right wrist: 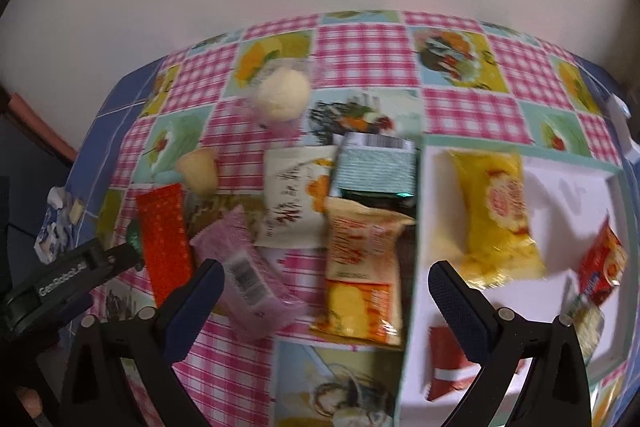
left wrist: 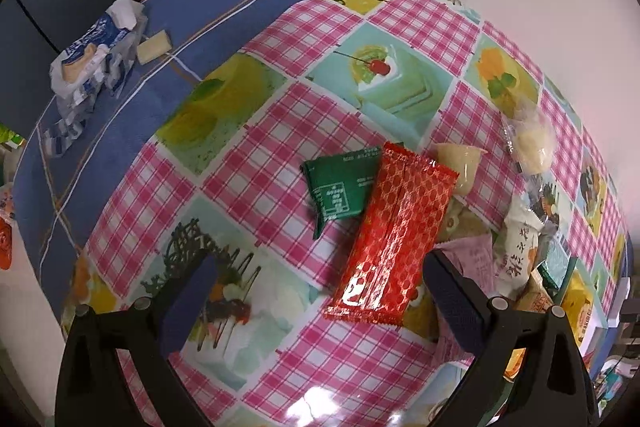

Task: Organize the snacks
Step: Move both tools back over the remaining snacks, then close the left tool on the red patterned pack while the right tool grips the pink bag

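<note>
Snacks lie in a loose heap on the tabletop (left wrist: 280, 99), which wears a pink checked cloth with cake pictures, and a white tray (right wrist: 560, 183) beside the heap is evidently where they are meant to end up. The tray is the landmark here. Inside it already sit a yellow packet (right wrist: 496, 211), a red-and-orange packet (right wrist: 604, 263) toward its far side, and a red-and-white packet (right wrist: 448, 367) at its near end, so the sorting seems partly done.

Just outside the tray's edge lie an orange-and-cream packet (right wrist: 360, 263), a white packet with dark script (right wrist: 296, 203) and a pale blue packet (right wrist: 376, 167). Farther from the tray come a pink packet (right wrist: 248, 267), a long red packet (left wrist: 396, 235), a green packet (left wrist: 340, 187) partly under the red one, a small jelly cup (left wrist: 460, 163) and a round cream ball in clear wrap (right wrist: 284, 95).

The left tool (left wrist: 320, 291) hangs with its fingers spread wide and nothing between them, over the near end of the long red packet, probably lining up to take it. The right tool (right wrist: 326, 287) is likewise wide open and empty, straddling the tray's edge above the orange-and-cream packet; its view is blurred.

Farthest from the tray, on blue cloth, rests a crumpled blue-and-white wrapper (left wrist: 92, 59).
</note>
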`<action>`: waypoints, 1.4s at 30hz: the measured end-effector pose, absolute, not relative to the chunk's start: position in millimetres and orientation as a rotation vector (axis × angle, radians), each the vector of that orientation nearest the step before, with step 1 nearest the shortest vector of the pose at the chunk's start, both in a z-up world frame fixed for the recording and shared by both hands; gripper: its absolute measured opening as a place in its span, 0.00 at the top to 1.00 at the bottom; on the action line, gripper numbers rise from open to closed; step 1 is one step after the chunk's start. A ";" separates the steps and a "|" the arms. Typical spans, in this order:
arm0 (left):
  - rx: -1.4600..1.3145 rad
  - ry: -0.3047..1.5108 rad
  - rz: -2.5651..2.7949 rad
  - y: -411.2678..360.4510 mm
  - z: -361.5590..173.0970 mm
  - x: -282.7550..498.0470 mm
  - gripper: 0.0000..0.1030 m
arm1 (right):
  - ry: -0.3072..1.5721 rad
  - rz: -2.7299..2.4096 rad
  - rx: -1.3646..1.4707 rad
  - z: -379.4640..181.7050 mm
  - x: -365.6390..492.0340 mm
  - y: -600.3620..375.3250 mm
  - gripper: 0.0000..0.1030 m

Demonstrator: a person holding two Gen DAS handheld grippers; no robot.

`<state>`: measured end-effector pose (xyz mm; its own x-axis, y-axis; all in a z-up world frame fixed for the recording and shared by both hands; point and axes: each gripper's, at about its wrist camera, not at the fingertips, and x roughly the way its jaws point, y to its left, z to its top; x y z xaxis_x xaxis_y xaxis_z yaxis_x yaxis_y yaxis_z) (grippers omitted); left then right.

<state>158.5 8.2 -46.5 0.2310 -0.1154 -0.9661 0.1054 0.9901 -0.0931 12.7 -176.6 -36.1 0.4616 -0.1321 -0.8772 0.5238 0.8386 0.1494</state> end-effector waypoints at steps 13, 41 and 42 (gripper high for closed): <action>0.018 1.347 -0.180 -4.8 -65.7 172.5 0.01 | 1.097 -0.296 0.330 -68.5 46.9 -139.5 0.03; -0.002 1.370 -0.237 -47.6 -102.5 180.1 0.50 | 1.134 -0.269 0.349 -92.2 50.1 -135.5 0.34; -0.014 1.373 -0.237 -46.9 -102.7 180.2 0.51 | 1.130 -0.270 0.353 -91.7 49.1 -136.0 0.35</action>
